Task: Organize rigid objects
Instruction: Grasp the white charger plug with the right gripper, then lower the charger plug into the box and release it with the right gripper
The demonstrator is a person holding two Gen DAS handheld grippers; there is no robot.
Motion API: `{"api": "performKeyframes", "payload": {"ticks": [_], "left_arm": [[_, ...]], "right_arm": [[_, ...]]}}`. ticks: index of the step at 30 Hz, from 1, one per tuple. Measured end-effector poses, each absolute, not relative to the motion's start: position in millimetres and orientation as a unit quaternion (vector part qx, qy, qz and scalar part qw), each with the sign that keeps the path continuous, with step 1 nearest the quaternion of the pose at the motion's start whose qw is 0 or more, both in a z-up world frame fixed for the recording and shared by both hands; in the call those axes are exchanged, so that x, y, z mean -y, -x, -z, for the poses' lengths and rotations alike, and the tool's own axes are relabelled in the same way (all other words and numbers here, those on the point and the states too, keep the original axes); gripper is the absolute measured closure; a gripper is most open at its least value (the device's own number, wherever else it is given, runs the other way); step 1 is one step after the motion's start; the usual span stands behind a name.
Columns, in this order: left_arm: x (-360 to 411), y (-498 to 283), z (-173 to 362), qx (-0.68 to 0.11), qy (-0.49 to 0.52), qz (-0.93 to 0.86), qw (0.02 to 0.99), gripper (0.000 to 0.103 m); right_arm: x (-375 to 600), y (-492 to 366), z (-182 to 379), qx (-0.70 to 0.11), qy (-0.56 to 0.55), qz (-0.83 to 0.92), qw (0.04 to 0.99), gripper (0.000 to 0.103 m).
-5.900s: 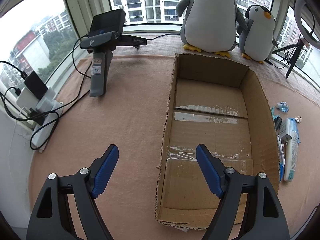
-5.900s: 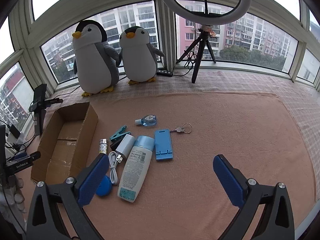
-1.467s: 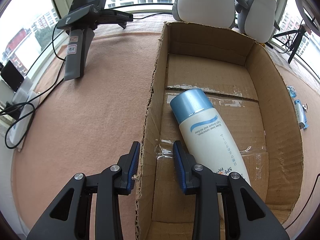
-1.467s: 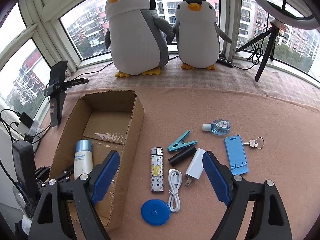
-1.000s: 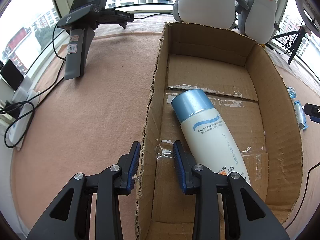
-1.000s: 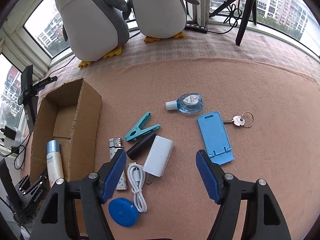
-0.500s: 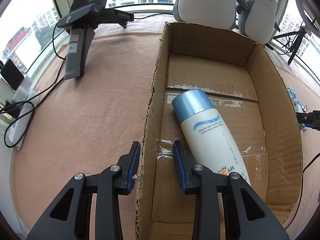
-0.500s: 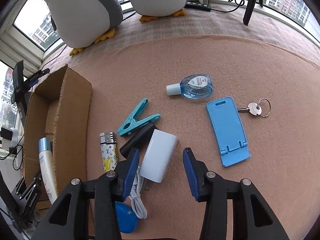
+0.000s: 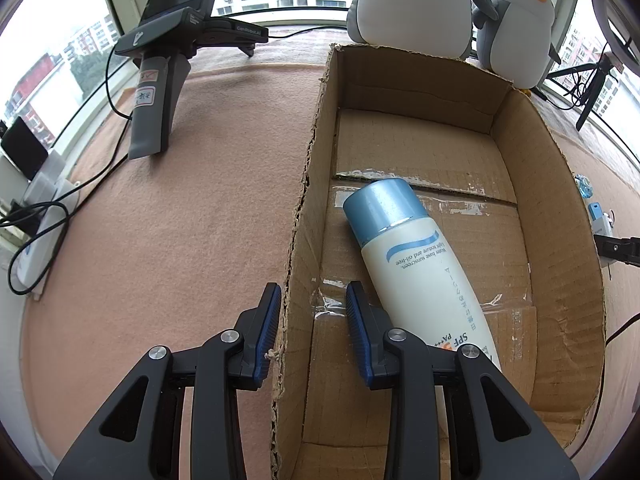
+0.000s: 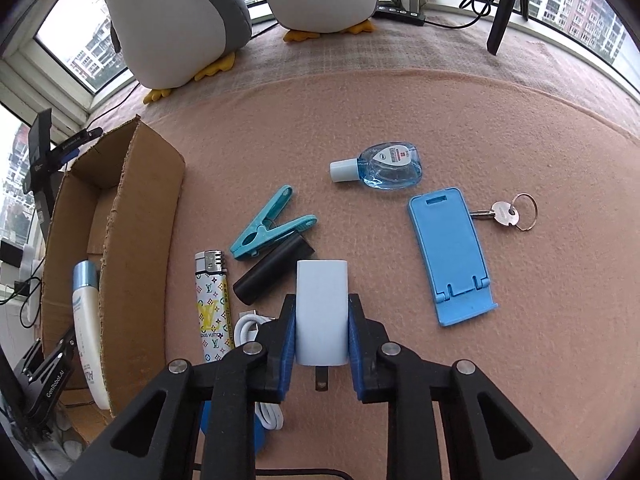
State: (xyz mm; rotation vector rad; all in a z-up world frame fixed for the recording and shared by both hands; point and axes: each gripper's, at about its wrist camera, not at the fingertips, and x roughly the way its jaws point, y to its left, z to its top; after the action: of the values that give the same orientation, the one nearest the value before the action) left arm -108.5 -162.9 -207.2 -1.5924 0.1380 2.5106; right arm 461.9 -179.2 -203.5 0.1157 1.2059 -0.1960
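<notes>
Two claws busy: right claw [image 10: 321,328], just closing, pinches white charger [image 10: 321,312]; left claw [image 9: 312,320], narrowed, straddles cardboard box [image 9: 298,240] wall.

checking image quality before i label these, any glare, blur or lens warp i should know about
Left wrist view: strong fisheye warp bends the cardboard box walls; windows blow out white; glare on the tape and the sunscreen bottle cap; all sharp. Right wrist view: same warp, dark vignette corners, soft daylight with faint shadows; the white charger in the right claw is crisp.
</notes>
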Motion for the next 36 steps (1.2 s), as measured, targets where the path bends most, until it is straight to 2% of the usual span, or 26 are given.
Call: {"api": "performKeyframes", "payload": {"ticks": [9, 18, 36], "left_arm": [[163, 109, 207, -0.048, 0.533, -0.841, 0.085, 0.072], [163, 109, 207, -0.049, 0.533, -0.841, 0.086, 0.072], [163, 109, 208, -0.048, 0.532, -0.841, 0.090, 0.072]], "right_arm": [[159, -450, 170, -0.530, -0.038, 0.073, 0.844, 0.083], [92, -459, 138, -0.495, 0.007, 0.012, 0.869, 0.083], [21, -493, 165, -0.504, 0.058, -0.035, 0.861, 0.083]]}}
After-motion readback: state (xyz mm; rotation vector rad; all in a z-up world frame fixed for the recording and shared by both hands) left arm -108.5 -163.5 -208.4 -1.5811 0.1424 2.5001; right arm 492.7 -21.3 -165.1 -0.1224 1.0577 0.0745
